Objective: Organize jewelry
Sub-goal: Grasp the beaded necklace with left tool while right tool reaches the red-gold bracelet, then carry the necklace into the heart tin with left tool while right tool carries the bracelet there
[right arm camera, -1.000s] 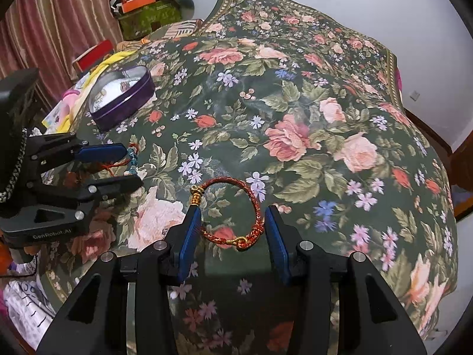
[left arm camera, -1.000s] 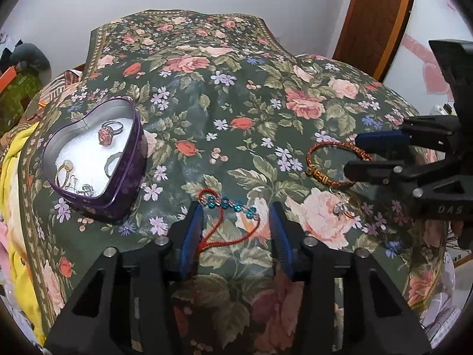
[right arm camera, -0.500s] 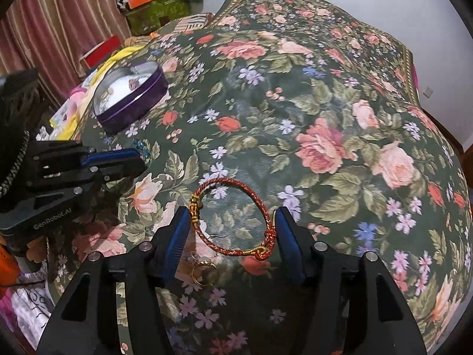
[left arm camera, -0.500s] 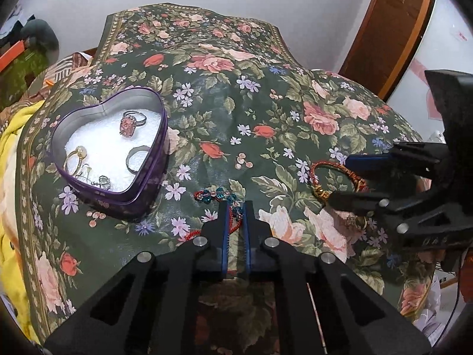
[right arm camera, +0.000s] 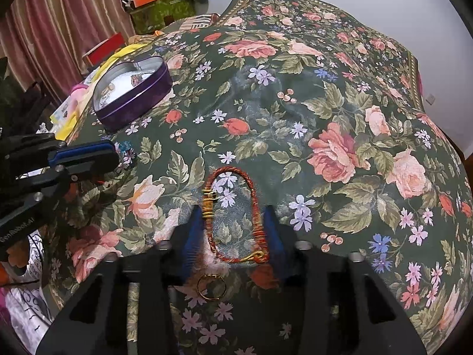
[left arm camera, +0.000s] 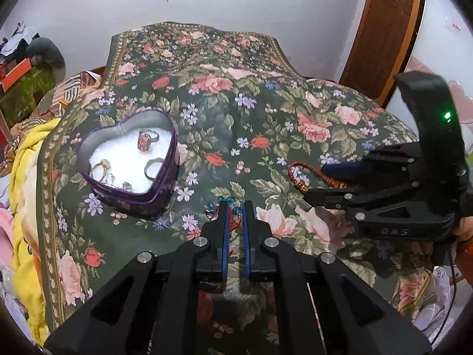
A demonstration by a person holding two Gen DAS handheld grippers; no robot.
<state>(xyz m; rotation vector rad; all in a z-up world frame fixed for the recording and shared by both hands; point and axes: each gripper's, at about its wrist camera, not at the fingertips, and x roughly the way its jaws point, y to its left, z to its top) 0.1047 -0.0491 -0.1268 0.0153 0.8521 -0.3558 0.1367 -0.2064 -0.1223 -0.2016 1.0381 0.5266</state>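
My left gripper (left arm camera: 235, 208) is shut on a thin red cord bracelet (left arm camera: 232, 222) with teal beads (left arm camera: 218, 204), held just above the floral bedspread. It also shows at the left of the right wrist view as the left gripper (right arm camera: 116, 156). My right gripper (right arm camera: 233, 224) is closing, and its pads squeeze a red braided bracelet (right arm camera: 233, 177) with a gold clasp into a narrow oval. From the left wrist view, this right gripper (left arm camera: 316, 182) and braided bracelet (left arm camera: 295, 174) sit at the right. A purple heart-shaped tin (left arm camera: 133, 204) holding rings stands to the left.
A loose gold ring (right arm camera: 211, 288) lies on the bedspread (right arm camera: 325, 103) just behind the braided bracelet. The tin (right arm camera: 136, 103) is far left in the right wrist view. Yellow cloth (left arm camera: 26, 177) and clutter border the bed's left side; a wooden door (left arm camera: 381, 35) is at the back right.
The left jaws closed on the red cord and rose slightly. The right jaws widened around the braided bracelet, then closed in and pressed it from a round loop into an oval.
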